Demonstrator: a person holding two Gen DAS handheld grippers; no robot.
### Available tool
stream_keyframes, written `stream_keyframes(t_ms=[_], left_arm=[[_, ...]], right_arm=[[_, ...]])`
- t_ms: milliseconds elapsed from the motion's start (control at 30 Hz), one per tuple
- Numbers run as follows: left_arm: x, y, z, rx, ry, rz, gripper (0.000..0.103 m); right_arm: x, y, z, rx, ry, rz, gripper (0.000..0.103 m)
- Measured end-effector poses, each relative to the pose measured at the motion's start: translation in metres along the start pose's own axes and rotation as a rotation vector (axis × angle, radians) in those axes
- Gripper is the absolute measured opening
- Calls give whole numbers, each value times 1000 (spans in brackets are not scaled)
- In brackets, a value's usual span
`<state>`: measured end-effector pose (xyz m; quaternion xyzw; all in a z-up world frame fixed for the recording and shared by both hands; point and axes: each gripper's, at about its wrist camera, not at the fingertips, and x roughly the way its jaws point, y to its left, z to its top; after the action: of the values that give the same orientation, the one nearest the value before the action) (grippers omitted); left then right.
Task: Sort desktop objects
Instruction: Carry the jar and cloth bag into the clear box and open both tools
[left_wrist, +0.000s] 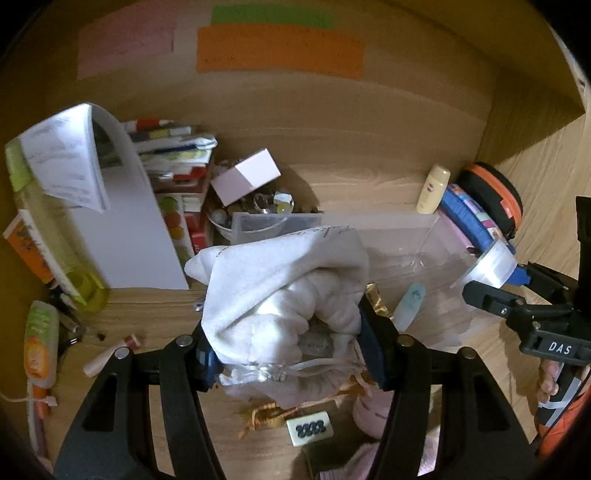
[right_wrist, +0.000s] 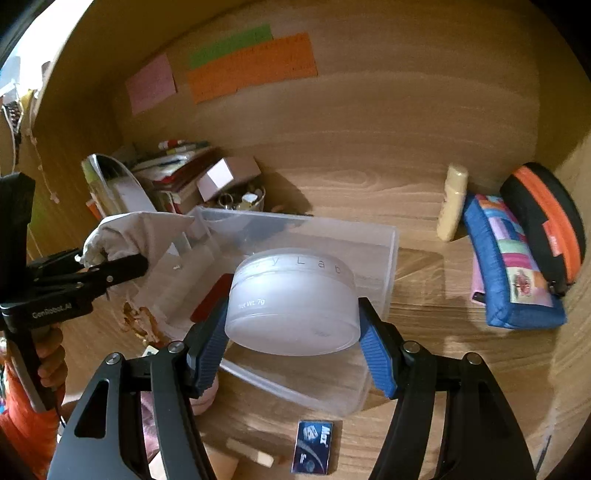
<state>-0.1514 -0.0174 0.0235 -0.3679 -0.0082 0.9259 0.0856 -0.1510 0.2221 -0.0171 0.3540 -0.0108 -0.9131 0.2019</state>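
Two grips: left gripper (left_wrist: 288, 347) fingers pinch the soft white drawstring pouch (left_wrist: 280, 288); right gripper (right_wrist: 293, 347) fingers clamp the smooth frosted jar (right_wrist: 291, 302) by its sides, probably slippery.

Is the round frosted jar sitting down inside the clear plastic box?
No, the round frosted plastic jar is pinched between the blue pads of the right tongs, held up above the clear plastic box.
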Motion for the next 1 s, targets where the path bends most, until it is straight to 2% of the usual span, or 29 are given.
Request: stream_keyframes(t_ms=[167, 333, 633, 800, 867, 1000], left_arm=[[23, -3, 2, 16, 48, 5, 61], [32, -13, -4, 91, 38, 52, 64], [36, -14, -6, 115, 48, 4, 69], [17, -12, -2, 109, -4, -21, 71], [9, -9, 0, 97, -29, -29, 76], [-5, -3, 2, 80, -62, -33, 76]], right_arm=[[22, 0, 2, -15, 48, 6, 62], [38, 5, 2, -33, 96, 41, 62], [53, 19, 1, -107, 115, -28, 63], [54, 18, 1, -105, 129, -44, 63], [54, 18, 1, -93, 137, -38, 63], [46, 23, 2, -93, 136, -17, 63]])
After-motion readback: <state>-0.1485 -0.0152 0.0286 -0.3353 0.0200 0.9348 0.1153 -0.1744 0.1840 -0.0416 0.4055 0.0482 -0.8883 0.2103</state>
